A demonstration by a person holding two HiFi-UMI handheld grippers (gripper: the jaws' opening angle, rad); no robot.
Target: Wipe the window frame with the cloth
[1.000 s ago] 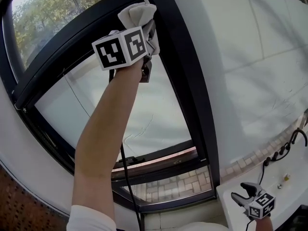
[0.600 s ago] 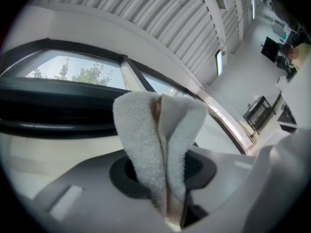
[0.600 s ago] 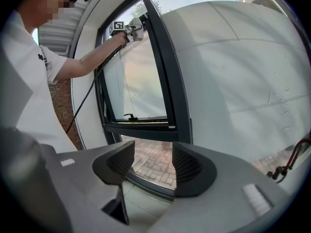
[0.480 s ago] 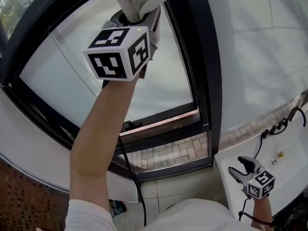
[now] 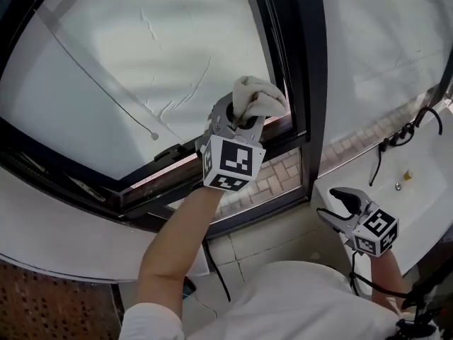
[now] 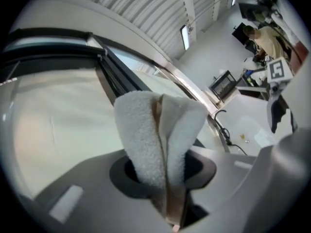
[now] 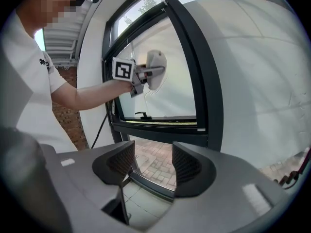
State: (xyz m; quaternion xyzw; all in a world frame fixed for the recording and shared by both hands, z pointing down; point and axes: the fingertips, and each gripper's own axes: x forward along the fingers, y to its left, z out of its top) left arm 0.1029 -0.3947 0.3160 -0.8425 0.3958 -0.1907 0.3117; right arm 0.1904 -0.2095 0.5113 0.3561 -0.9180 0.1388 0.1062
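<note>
Left gripper (image 5: 244,117) is clamping the folded white cloth (image 5: 260,95), holding it at the inner edge of the black window frame (image 5: 303,83), just above the lower rail. Right gripper (image 5: 345,205) is hanging low over the white ledge (image 5: 425,190), jaws spread, gripping nothing.

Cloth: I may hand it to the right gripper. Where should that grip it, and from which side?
Take the cloth by its folded free end, which bulges beyond the left gripper, whose jaws are shut on its lower part. Probably come from the tip side, opposite that gripper, jaws straddling the fold's flat faces. The right gripper is open and empty.
</note>
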